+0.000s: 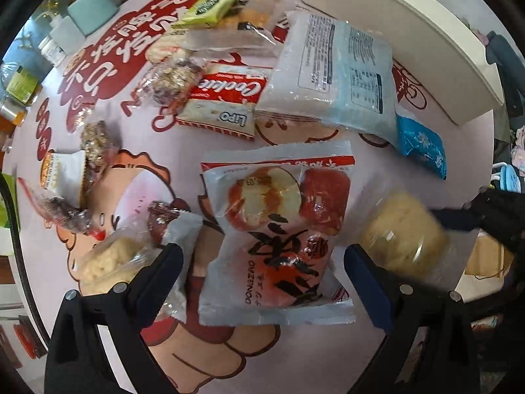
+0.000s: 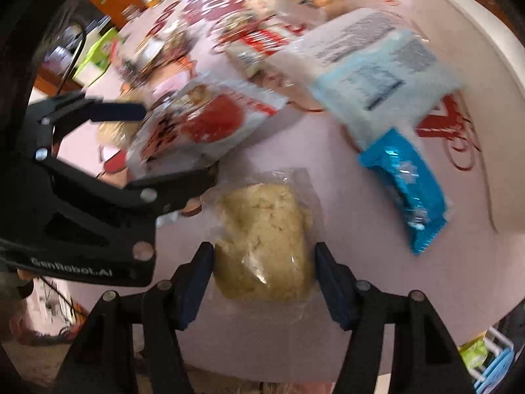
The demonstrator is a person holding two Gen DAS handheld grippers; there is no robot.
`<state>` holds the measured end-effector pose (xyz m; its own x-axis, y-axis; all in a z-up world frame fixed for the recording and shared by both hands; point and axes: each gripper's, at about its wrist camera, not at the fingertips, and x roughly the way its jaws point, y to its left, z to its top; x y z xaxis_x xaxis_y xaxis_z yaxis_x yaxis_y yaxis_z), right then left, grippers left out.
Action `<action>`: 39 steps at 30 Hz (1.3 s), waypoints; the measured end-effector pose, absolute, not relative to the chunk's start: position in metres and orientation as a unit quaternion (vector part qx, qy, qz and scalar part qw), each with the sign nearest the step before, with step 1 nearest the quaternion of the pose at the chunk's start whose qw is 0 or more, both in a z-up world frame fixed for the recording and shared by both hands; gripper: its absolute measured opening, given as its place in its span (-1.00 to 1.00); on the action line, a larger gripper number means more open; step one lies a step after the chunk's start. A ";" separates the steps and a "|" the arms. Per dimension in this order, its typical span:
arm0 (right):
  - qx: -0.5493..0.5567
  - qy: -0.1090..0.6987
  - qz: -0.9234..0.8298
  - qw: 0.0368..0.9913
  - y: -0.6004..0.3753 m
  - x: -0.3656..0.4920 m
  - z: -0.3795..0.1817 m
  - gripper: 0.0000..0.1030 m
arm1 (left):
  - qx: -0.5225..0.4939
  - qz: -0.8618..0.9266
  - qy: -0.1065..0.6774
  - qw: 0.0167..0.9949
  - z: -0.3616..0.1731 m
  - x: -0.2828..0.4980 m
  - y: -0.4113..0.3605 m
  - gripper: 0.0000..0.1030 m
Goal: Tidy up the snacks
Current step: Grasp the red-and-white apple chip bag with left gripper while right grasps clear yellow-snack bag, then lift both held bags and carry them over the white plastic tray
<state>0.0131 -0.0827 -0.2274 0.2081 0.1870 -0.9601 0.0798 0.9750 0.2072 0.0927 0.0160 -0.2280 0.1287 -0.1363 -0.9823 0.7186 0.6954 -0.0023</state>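
Your right gripper (image 2: pixel 262 272) brackets the pale clear-wrapped pastry (image 2: pixel 262 239), jaws half open, pads at its sides; whether they press yet you cannot tell. Your left gripper (image 1: pixel 262 262) gapes wide around the red-printed cake packet (image 1: pixel 275 233), gripping nothing. Both point down to lift snacks toward the white tray (image 1: pixel 410 23).

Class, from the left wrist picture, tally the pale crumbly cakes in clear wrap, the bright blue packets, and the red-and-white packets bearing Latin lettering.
Pale crumbly cakes: 2
Bright blue packets: 1
Red-and-white lettered packets: 2
Total: 5
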 end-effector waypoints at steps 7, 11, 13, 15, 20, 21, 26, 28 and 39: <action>0.145 0.624 -0.011 0.768 -0.114 0.002 -0.229 0.19 | 0.252 -0.296 0.610 0.691 -0.246 0.092 0.004 0.52; 0.149 0.619 -0.019 0.771 -0.117 -0.002 -0.227 0.18 | 0.245 -0.285 0.615 0.693 -0.242 0.092 0.002 0.25; 0.147 0.615 -0.019 0.775 -0.120 -0.008 -0.220 0.16 | 0.245 -0.282 0.618 0.692 -0.239 0.090 0.002 0.20; 0.145 0.612 -0.014 0.777 -0.121 -0.007 -0.212 0.01 | 0.241 -0.284 0.617 0.694 -0.230 0.089 0.002 0.15; 0.115 0.597 -0.009 0.794 -0.127 -0.005 -0.182 -0.02 | 0.222 -0.302 0.591 0.714 -0.184 0.069 -0.002 0.15; 0.109 0.592 -0.005 0.798 -0.128 -0.005 -0.175 -0.02 | 0.218 -0.307 0.582 0.720 -0.171 0.064 -0.004 0.15; 0.083 0.559 0.010 0.825 -0.138 -0.006 -0.132 -0.02 | 0.200 -0.325 0.547 0.745 -0.120 0.044 -0.019 0.15; 0.081 0.543 0.012 0.836 -0.146 -0.008 -0.117 -0.02 | 0.195 -0.326 0.536 0.754 -0.107 0.042 -0.030 0.15; 0.066 0.465 0.052 0.881 -0.266 -0.006 -0.038 -0.02 | 0.141 -0.281 0.484 0.817 -0.038 0.042 -0.130 0.16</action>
<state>-0.0062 -0.2657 -0.0383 0.5616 0.1530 -0.8131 -0.0295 0.9858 0.1652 0.0417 -0.1299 -0.0383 0.3745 -0.3228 -0.8692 0.5953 0.8024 -0.0416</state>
